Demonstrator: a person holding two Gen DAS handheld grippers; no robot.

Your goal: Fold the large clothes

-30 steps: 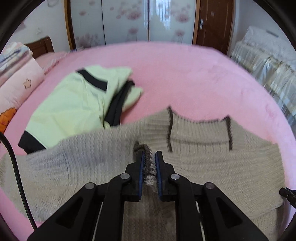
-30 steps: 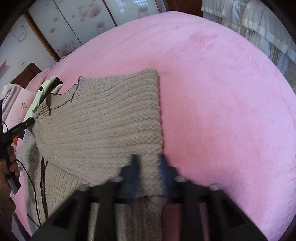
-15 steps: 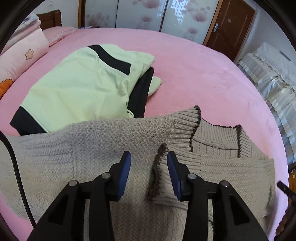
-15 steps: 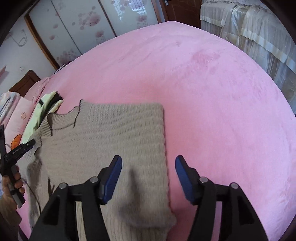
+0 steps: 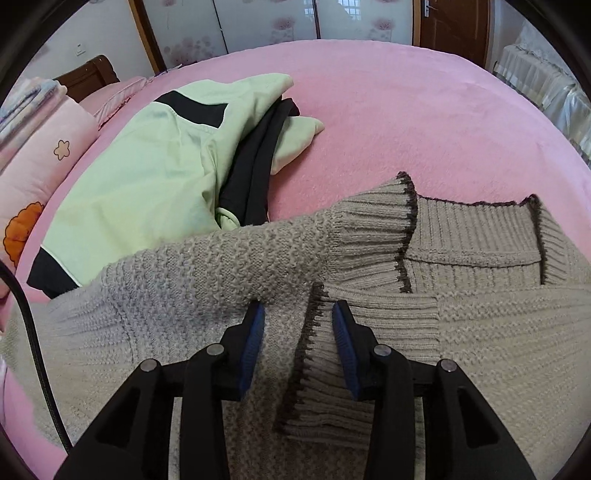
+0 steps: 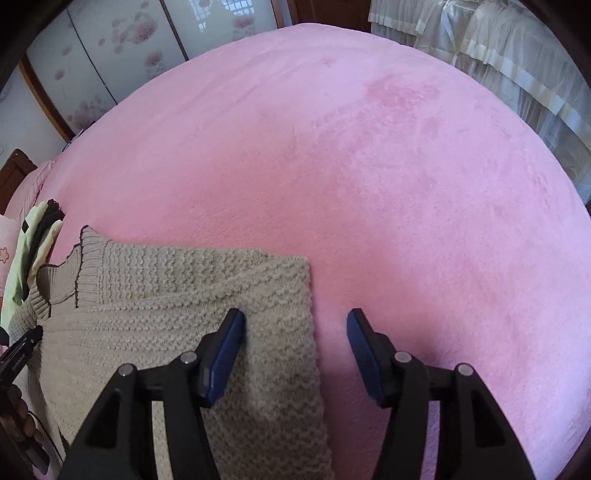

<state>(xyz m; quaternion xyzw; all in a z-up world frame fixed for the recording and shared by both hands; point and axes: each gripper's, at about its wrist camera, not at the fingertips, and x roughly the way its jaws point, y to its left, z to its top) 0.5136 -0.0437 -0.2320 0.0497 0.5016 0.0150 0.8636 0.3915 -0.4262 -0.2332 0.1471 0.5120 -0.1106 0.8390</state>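
Observation:
A beige knit sweater (image 5: 480, 332) with dark-trimmed cuffs and collar lies on the pink bed (image 5: 406, 129). One sleeve (image 5: 221, 266) is folded across its body, the cuff (image 5: 373, 236) near the collar. My left gripper (image 5: 298, 325) is open and empty just above the sweater, with the other ribbed cuff (image 5: 314, 373) lying between its fingers. In the right wrist view the sweater (image 6: 166, 332) fills the lower left. My right gripper (image 6: 295, 332) is open and empty over the sweater's right edge.
A light green and black garment (image 5: 166, 166) lies on the bed left of the sweater, also in the right wrist view (image 6: 33, 251). Pink pillows (image 5: 33, 158) are at far left. Sliding wardrobe doors (image 5: 277, 18) stand behind. A lace-covered piece of furniture (image 6: 517, 55) stands right of the bed.
Both grippers have opened and let go of the sweater. The sleeve cuff now lies on the sweater's body. Both grippers have pulled back a little.

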